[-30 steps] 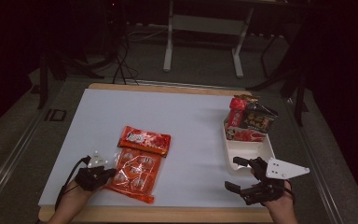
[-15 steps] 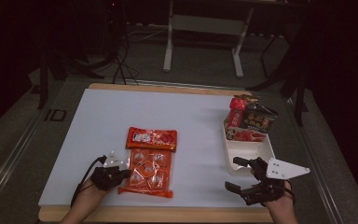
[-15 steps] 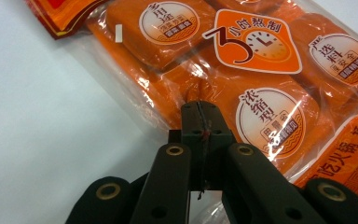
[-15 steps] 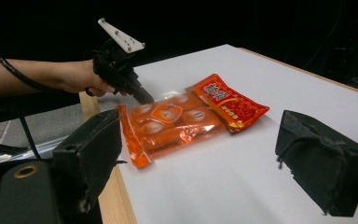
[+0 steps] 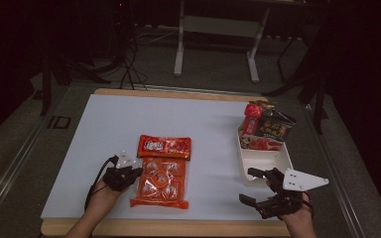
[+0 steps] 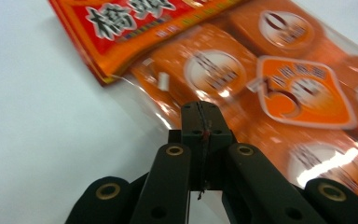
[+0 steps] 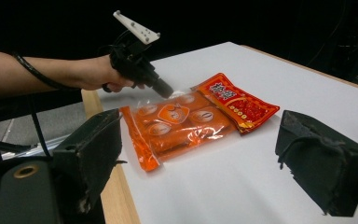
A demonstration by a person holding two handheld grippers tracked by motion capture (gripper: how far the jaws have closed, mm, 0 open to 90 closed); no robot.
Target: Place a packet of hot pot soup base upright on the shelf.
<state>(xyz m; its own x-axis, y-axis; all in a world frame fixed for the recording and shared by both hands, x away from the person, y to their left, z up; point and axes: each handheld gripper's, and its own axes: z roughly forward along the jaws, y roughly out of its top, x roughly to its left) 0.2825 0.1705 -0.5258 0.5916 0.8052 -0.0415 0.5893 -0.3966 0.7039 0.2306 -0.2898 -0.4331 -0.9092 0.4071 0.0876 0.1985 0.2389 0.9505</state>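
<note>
Left gripper [image 5: 129, 173] is pinched on the orange snack bag's [image 5: 161, 179] edge, right gripper [image 5: 258, 187] gaping idle, so tray [image 5: 283, 157] loading's hardly started.

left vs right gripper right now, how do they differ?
Left gripper: its black fingers are shut on the edge of the clear orange snack bag with round-labelled packets, at the white table's near left. Right gripper: fingers wide apart, nothing between them, hovering beside the white rectangular plastic tray at the near right. Shared: both handheld, black, each with a pale three-cornered plate on top.
</note>
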